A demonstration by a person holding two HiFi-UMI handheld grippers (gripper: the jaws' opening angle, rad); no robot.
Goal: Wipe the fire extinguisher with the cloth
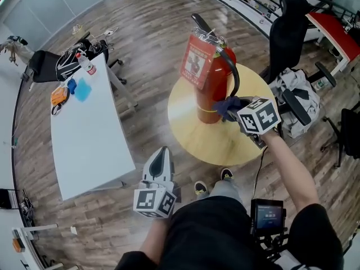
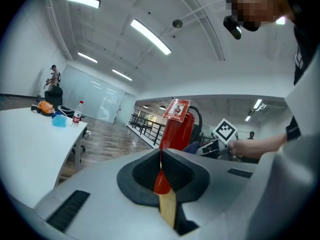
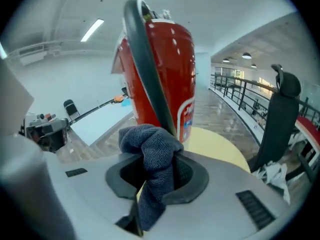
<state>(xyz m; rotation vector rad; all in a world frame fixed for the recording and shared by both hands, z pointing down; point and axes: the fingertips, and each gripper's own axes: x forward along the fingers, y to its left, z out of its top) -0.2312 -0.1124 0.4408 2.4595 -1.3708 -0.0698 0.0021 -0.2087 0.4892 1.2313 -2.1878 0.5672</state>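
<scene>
A red fire extinguisher point(image 1: 209, 77) with a black hose and a hanging tag stands upright on a round yellow table point(image 1: 225, 142). My right gripper point(image 1: 235, 108) is at its lower right side, shut on a dark blue cloth point(image 1: 227, 104) that touches the cylinder. In the right gripper view the bunched cloth point(image 3: 152, 154) fills the jaws of the right gripper point(image 3: 155, 159), right before the extinguisher point(image 3: 170, 74) and its hose point(image 3: 145, 59). My left gripper point(image 1: 160, 161) hangs low by my legs, away from the table, shut and empty. From the left gripper point(image 2: 161, 160), the extinguisher point(image 2: 176, 129) shows ahead.
A long white table point(image 1: 90, 139) stands to the left with a bottle point(image 1: 87, 64), a blue thing and an orange thing at its far end. A black office chair point(image 1: 288, 35) and a chair with a grey bundle point(image 1: 295, 97) stand right of the round table.
</scene>
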